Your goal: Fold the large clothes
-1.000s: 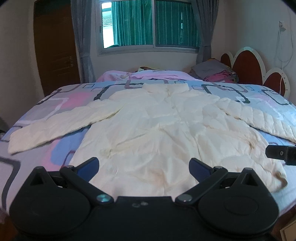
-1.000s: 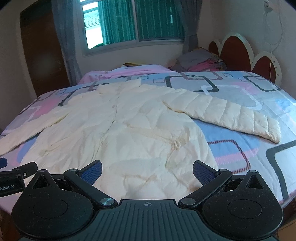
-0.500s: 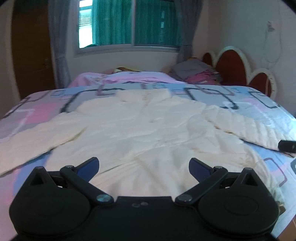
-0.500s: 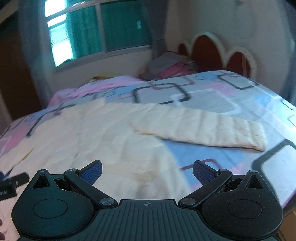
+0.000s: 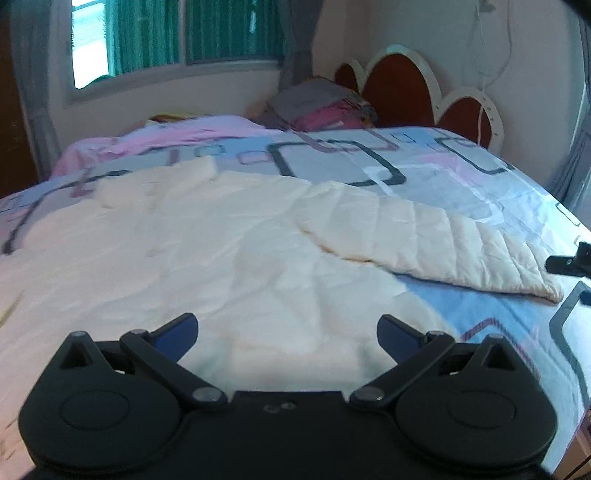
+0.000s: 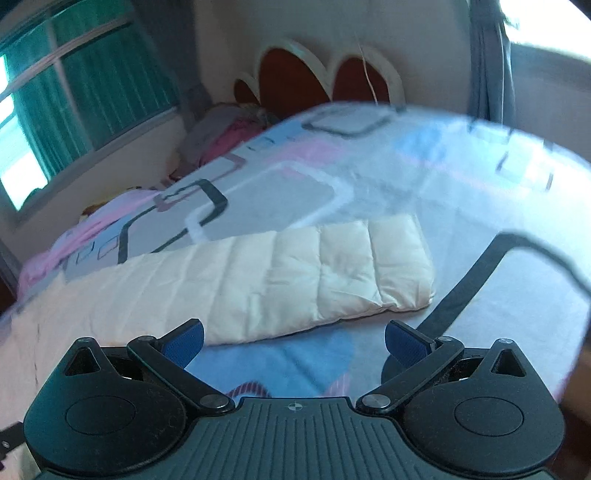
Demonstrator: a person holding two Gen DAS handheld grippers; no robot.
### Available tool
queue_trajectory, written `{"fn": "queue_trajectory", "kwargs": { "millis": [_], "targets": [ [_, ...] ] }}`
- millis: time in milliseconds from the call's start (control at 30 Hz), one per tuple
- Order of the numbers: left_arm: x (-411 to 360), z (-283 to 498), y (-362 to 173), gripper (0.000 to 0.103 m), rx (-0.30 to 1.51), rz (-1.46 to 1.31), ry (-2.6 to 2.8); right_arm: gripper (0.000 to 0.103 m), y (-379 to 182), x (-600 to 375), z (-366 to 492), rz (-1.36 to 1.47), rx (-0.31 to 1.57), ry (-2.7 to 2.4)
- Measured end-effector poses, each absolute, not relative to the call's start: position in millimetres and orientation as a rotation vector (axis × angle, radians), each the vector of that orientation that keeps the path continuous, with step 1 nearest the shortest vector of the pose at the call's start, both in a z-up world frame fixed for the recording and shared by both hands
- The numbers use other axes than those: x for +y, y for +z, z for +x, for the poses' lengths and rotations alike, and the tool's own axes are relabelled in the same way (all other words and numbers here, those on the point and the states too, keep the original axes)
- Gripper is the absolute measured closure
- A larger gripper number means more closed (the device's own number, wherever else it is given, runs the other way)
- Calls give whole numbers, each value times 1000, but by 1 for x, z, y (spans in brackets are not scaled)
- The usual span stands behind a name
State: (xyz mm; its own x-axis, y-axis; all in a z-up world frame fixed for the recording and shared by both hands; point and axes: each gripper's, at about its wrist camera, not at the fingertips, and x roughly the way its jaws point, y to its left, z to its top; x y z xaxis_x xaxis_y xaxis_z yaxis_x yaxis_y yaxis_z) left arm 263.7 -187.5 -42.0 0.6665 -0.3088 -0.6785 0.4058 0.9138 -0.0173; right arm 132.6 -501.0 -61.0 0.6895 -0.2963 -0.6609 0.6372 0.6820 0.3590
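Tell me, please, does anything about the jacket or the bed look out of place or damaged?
Nothing stands out. The cream jacket lies flat on the bed, its sleeve stretched out to the side, unfolded. Both tools are open and empty.

A bed (image 5: 461,177) with a pink, blue and grey patterned sheet stands against a scalloped red headboard (image 5: 402,88), beside a bright window (image 5: 177,40) with green curtains (image 5: 229,29).

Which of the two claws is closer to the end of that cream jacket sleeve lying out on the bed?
Right. The right claw hangs open just in front of the sleeve's cuff. The left claw is open over the jacket's body, with the cuff far off to its right.
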Motion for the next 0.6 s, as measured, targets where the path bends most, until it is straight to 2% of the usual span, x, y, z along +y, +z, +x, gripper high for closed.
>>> {"fn": "queue_trajectory", "kwargs": {
  "millis": [200,233,267,300,333,600],
  "targets": [
    [-224,291,-45,0,776,89,-435,1,-95,-543,135,797,581,-530],
    [-229,294,-45,0,777,91,-427,3,-98,-546,136,818,579,-526],
    [-233,297,-45,0,777,96,-419,33,-102,-549,137,840,577,-515],
    [-236,299,-45,0,777,99,-408,50,-109,-554,141,868,584,-505],
    [-237,302,-46,0,776,99,-395,59,-113,-558,141,905,587,-512],
    [-228,322,-43,0,796,71,-295,59,-121,-582,136,1015,536,-550]
  ]
}}
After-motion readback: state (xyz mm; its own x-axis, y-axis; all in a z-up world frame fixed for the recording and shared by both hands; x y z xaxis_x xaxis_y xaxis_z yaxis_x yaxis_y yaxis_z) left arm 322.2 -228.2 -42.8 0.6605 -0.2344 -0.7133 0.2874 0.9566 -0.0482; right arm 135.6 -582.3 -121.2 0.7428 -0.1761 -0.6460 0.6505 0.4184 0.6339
